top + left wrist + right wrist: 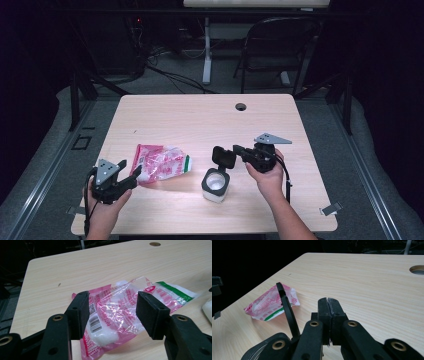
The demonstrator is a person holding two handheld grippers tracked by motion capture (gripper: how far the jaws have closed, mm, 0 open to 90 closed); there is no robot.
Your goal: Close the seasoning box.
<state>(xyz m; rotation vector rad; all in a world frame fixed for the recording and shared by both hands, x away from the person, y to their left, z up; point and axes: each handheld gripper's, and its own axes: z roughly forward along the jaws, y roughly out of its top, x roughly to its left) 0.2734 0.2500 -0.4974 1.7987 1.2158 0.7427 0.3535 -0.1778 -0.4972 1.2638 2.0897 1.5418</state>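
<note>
- High view: the right gripper (239, 151), jaws pressed together, pushes the container's (215, 185) hinged black lid (223, 156) upright at centre frame, probably keeping the mouth clear for filling.
- The left gripper (128, 175) hovers with jaws apart at lower left, lined up on the pink-and-clear packet (161, 163) lying flat, seemingly ready to grasp it.
</note>
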